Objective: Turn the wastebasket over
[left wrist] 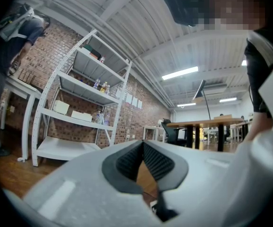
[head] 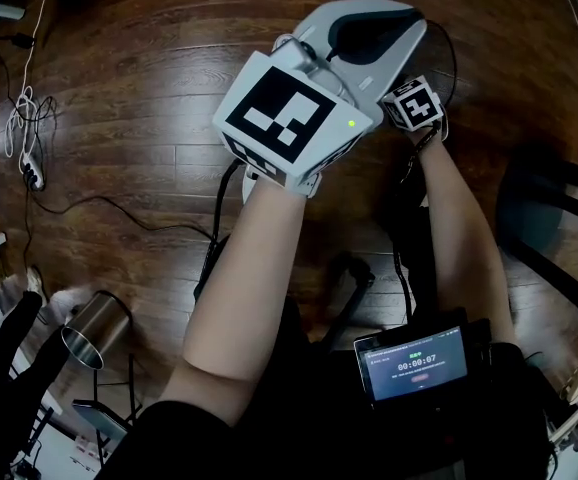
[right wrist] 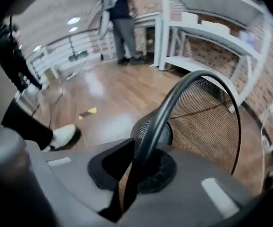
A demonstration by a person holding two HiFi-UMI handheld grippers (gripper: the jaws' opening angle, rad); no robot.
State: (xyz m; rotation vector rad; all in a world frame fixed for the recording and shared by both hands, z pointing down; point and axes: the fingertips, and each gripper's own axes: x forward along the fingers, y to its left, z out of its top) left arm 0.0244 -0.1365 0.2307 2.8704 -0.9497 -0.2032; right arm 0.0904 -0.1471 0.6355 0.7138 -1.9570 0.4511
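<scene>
The wastebasket (right wrist: pixel 207 122) is black wire mesh with a dark round rim. In the right gripper view it hangs tilted above the wooden floor, its open mouth turned toward the camera. My right gripper (right wrist: pixel 136 161) is shut on that rim, which runs up between the two pads. The head view shows only this gripper's marker cube (head: pixel 412 103); the basket is hidden there behind my left gripper (head: pixel 369 30). The left gripper is held up level in front of me. Its ribbed pads (left wrist: pixel 157 161) meet at the tips with nothing between them.
White metal shelving (left wrist: pixel 75 108) stands against a brick wall, and a person (right wrist: pixel 120 18) stands beyond it. A steel cylinder bin (head: pixel 97 330) sits at my lower left. A power strip and cables (head: pixel 29 163) lie on the floor. Tables (left wrist: pixel 207 126) stand far off.
</scene>
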